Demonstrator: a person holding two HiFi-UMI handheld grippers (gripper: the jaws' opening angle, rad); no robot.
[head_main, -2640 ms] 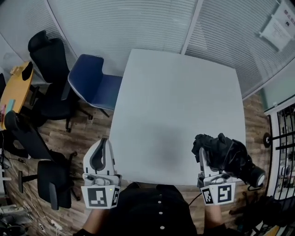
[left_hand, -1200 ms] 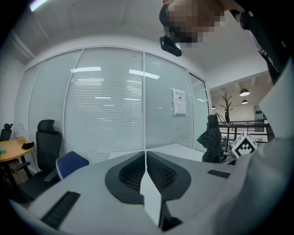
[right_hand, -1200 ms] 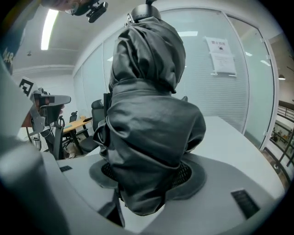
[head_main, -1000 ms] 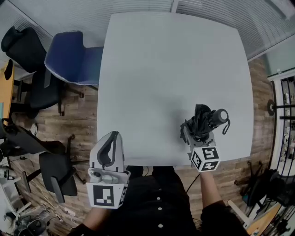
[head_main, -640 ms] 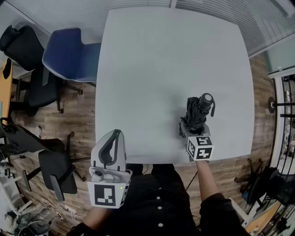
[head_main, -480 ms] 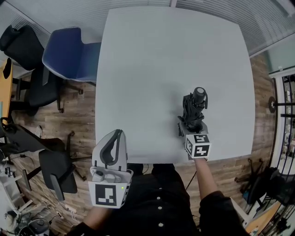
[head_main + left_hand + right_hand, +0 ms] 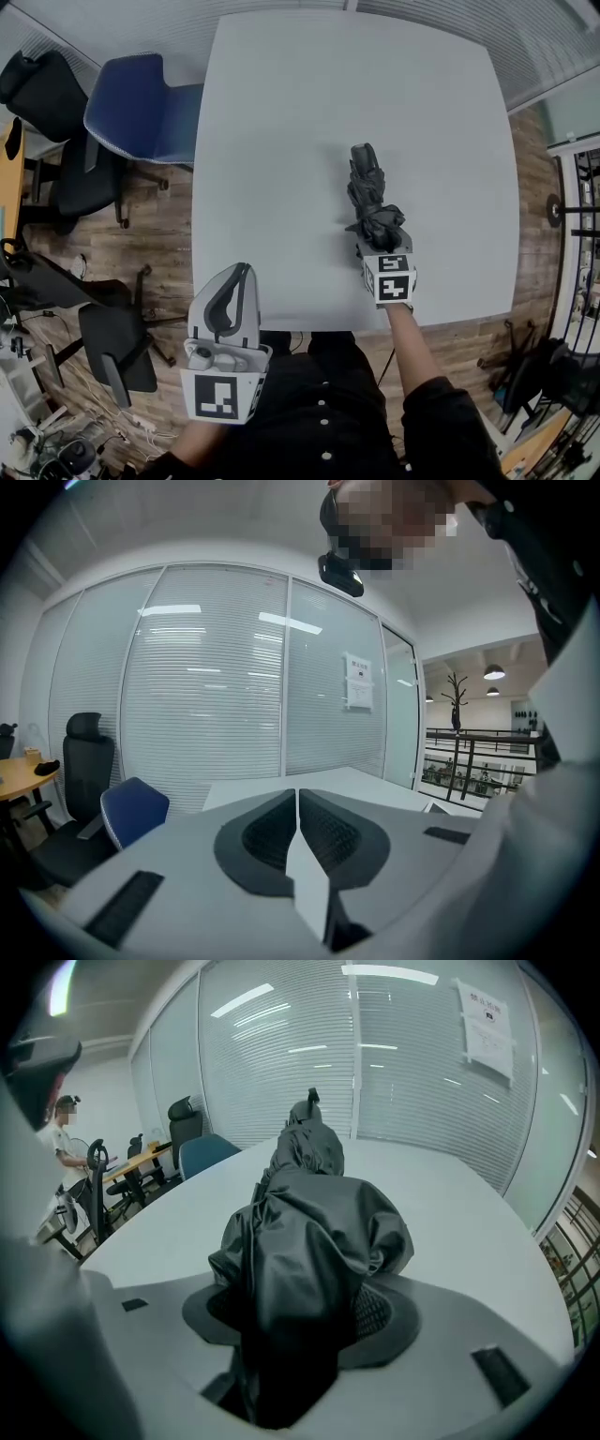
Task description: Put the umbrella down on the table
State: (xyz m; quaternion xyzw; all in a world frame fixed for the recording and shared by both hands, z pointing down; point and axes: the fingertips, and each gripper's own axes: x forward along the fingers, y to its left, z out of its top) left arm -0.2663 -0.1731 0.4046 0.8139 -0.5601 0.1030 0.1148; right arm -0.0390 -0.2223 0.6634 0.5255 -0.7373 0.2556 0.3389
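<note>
Gripping the folded black umbrella (image 7: 366,192) in the jaws of the right gripper (image 7: 377,236), fabric bunched between them, tip stretching ahead, low along the desk (image 7: 281,131), angled for laying flat. Holding the left gripper (image 7: 232,281) aside, jaws pressed together, empty, clear of the set-down.

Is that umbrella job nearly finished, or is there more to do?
Nearly. Done: the folded black umbrella lies lengthwise low over the white table; whether it fully rests there I cannot tell. In hand: the right gripper is clamped on its near end. Left: open those jaws and draw away. The left gripper is shut and empty.
</note>
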